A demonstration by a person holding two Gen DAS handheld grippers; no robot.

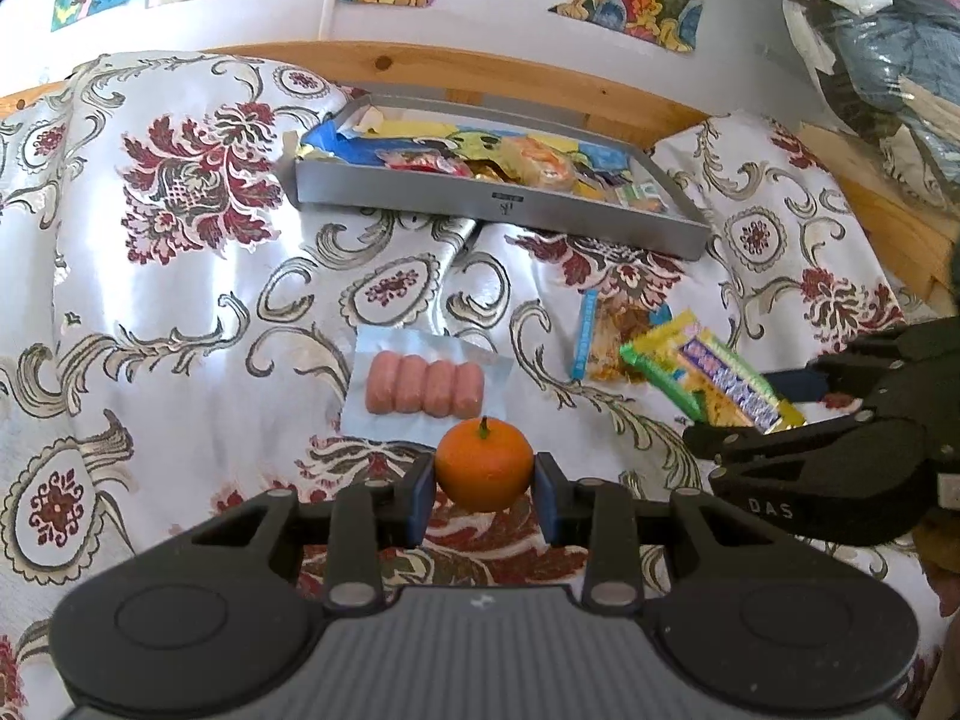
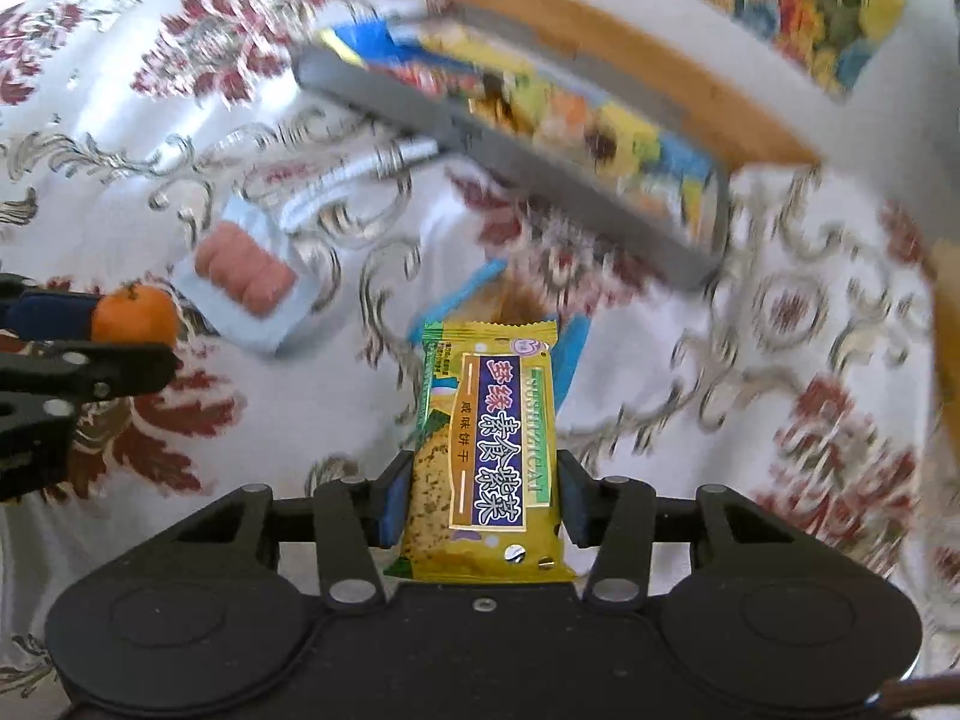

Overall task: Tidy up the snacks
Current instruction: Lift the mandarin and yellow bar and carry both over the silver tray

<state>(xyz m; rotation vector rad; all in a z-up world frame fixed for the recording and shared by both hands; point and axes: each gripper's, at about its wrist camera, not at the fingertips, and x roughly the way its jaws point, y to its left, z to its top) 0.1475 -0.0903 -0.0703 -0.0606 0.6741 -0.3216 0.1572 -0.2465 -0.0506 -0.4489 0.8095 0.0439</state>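
Yellow biscuit packet (image 2: 486, 450) lengthwise along tongs (image 2: 480, 510)

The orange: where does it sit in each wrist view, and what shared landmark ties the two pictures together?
Left wrist: orange at lower centre, clamped between the left gripper pads, just below the sausage pack.
Right wrist: orange at the left edge, in the same gripper, beside the sausage pack.
Shared landmark: the grey tray of snacks further back.
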